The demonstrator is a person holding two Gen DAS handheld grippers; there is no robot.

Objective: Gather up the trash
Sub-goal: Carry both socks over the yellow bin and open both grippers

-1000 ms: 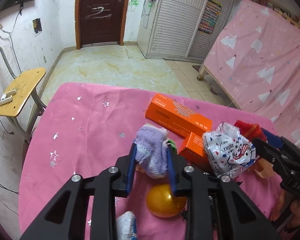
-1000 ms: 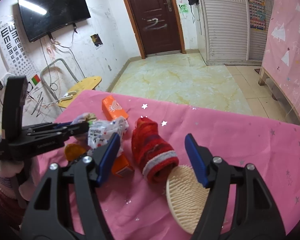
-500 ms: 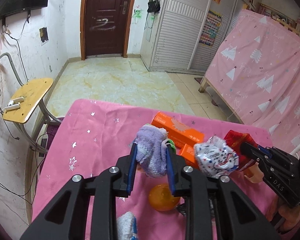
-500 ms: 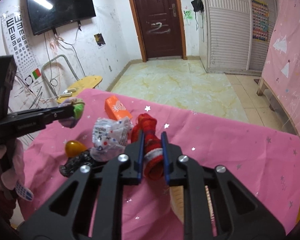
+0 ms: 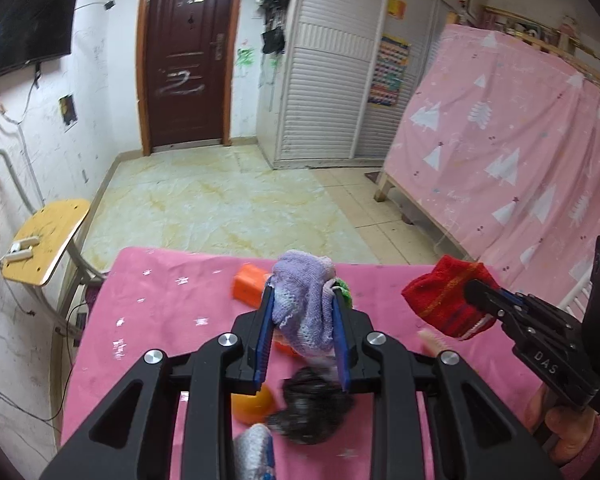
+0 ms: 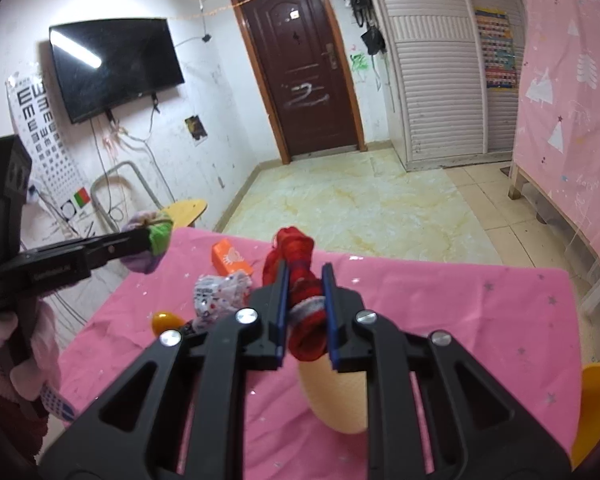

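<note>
My left gripper (image 5: 302, 300) is shut on a purple sock (image 5: 304, 304) with a green tip and holds it above the pink table (image 5: 160, 312). My right gripper (image 6: 304, 276) is shut on a red sock (image 6: 300, 276) and holds it up too. In the left wrist view the red sock (image 5: 440, 300) hangs at the right. In the right wrist view the purple sock (image 6: 150, 246) is at the left. A crumpled white wrapper (image 6: 220, 294), an orange box (image 6: 230, 258) and a yellow ball (image 6: 165, 320) lie on the table.
A dark crumpled object (image 5: 312, 408) and the yellow ball (image 5: 252, 404) lie below my left gripper. A round beige brush (image 6: 336, 396) lies under my right gripper. A yellow chair (image 5: 44, 236) stands left of the table. A pink-covered frame (image 5: 500, 152) stands at the right.
Both grippers have risen from the table with their socks. My right gripper went from open around the red sock to shut on it.
</note>
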